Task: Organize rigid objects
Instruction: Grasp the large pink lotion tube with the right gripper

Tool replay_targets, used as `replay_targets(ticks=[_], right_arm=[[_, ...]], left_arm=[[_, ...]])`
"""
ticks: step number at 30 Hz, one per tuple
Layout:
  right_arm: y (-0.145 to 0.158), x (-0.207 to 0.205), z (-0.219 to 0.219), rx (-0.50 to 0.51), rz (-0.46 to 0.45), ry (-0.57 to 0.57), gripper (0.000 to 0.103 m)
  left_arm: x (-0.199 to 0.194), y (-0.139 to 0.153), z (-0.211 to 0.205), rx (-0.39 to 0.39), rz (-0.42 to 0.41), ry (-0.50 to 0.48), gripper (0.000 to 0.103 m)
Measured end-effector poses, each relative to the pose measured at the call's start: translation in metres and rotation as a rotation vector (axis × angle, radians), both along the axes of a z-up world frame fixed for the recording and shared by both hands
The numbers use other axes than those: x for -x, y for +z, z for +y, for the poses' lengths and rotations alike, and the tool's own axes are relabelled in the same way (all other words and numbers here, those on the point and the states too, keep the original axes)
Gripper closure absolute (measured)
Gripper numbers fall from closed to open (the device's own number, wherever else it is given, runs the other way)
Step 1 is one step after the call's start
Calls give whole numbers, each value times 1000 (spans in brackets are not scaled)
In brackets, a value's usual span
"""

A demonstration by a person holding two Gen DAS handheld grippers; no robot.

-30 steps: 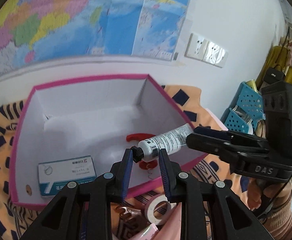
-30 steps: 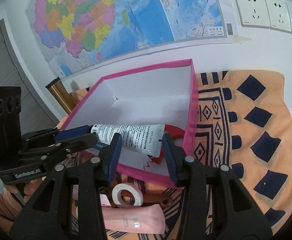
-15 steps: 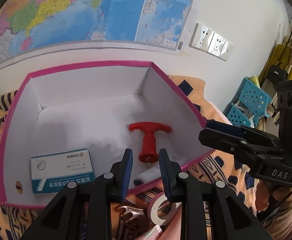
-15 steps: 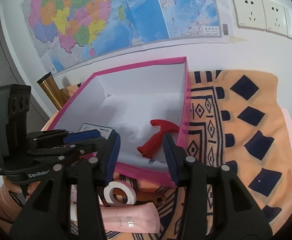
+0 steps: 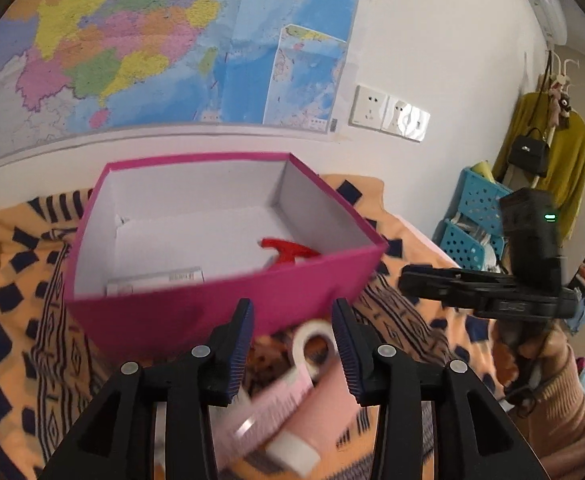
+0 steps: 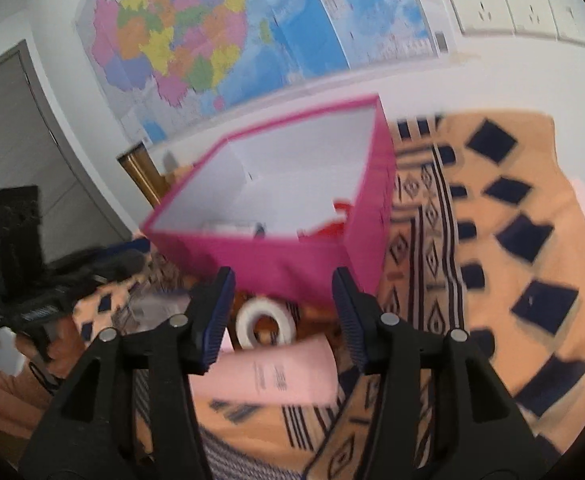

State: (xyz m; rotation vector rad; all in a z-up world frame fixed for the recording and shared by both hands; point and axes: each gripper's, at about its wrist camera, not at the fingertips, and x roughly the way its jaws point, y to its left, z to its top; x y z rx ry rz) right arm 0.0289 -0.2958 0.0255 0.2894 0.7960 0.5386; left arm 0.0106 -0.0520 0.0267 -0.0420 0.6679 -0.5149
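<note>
A pink box (image 5: 220, 312) with a white inside stands on a patterned orange cloth (image 6: 504, 240). In it lie a red T-shaped handle (image 5: 288, 250), a small white carton (image 5: 156, 280) and the white tube (image 6: 236, 227). My left gripper (image 5: 292, 346) is open and empty, low in front of the box. My right gripper (image 6: 283, 312) is open and empty, also in front of the box. Between the fingers of both lies a white tape roll (image 5: 312, 346), which also shows in the right wrist view (image 6: 264, 322). A pink tube (image 6: 276, 376) lies just nearer.
A wall with maps (image 5: 140, 48) and sockets (image 6: 508, 4) stands behind the box. Blue baskets (image 5: 472, 220) and a coat rack (image 5: 548, 160) are at the right. A brass post (image 6: 142, 176) stands left of the box. A brown clip lies by the tape roll, blurred.
The white tube was let go into the box. Both grippers opened wider, pulled back and dropped low in front of the box, over the tape roll and pink tube.
</note>
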Motion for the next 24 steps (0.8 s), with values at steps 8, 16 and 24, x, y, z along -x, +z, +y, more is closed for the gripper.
replay_targets(ticks=[8,16,24], right_arm=[[-53,5,7,11,144,25,50],[-69,8,7,7,176,18,50],[-74,7,11,-2,187,14,50]], left_arm=[[33,-32,1,-49,85,-7,62],[45,-60,11,-41,196,21,62],[46,-73,11,-9,258,20,63]])
